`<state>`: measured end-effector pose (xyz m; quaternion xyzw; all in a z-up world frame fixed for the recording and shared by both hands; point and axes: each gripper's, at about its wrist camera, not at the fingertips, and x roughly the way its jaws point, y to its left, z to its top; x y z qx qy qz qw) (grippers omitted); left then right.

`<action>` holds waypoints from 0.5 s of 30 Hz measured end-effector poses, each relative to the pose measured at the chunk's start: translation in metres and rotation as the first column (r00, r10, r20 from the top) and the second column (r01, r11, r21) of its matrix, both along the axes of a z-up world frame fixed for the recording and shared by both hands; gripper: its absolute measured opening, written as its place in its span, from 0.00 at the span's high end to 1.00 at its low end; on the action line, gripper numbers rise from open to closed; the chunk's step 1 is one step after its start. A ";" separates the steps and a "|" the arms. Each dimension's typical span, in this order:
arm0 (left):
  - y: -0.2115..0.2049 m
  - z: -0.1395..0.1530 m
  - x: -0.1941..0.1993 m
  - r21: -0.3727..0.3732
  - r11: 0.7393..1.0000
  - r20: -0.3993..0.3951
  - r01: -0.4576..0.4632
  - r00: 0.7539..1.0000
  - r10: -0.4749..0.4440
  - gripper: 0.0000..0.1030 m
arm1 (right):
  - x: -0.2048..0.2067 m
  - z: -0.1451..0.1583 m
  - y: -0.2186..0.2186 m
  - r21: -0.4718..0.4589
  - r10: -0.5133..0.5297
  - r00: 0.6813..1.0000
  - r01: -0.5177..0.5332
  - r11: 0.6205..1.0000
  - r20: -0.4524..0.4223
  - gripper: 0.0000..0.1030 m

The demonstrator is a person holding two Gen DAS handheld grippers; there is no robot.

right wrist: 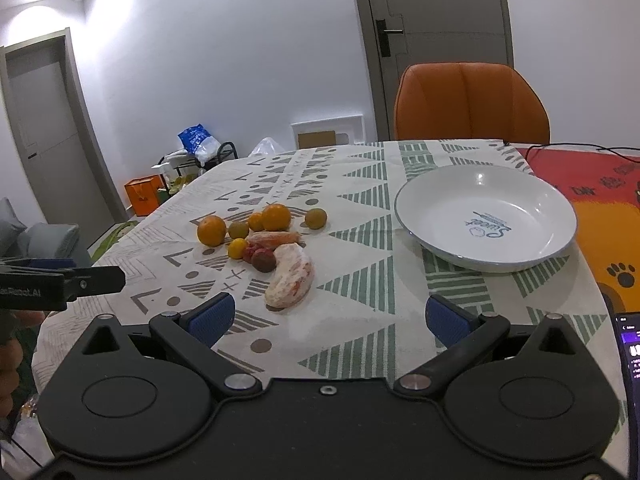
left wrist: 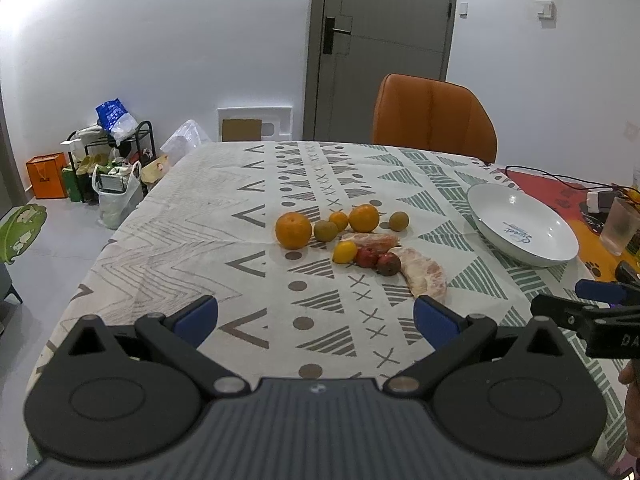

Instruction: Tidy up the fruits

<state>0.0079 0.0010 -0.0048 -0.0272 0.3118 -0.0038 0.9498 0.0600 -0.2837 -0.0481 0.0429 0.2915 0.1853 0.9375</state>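
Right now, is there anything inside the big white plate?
No fruit. The white plate holds nothing, only blue writing printed on its bottom. The fruits lie beside it on the tablecloth. Underneath is hidden.

The right tongs (right wrist: pixel 328 318) are filling the bottom of the frame, their blue pads standing wide apart over the patterned counter (right wrist: pixel 360 320). Just above them, left of centre, a peeled pomelo wedge (right wrist: pixel 290 276) is lying beside a cluster of oranges (right wrist: pixel 276 217) and small dark fruits (right wrist: pixel 264 260). A white plate (right wrist: pixel 486 216) is sitting empty at centre right. The left tongs (right wrist: pixel 96 278) are reaching in from the left edge. An orange chair (right wrist: pixel 470 102) is standing behind the counter.
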 end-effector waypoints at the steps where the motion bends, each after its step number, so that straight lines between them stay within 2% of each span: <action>1: 0.000 0.000 0.000 0.000 1.000 -0.002 -0.001 1.000 0.001 0.00 | 0.000 0.000 0.000 0.000 -0.001 1.000 0.001 1.000 -0.001 0.00; 15: 0.000 0.002 -0.001 -0.001 1.000 0.002 0.013 1.000 -0.013 0.00 | 0.001 0.001 0.000 -0.001 -0.010 1.000 0.010 1.000 -0.001 0.00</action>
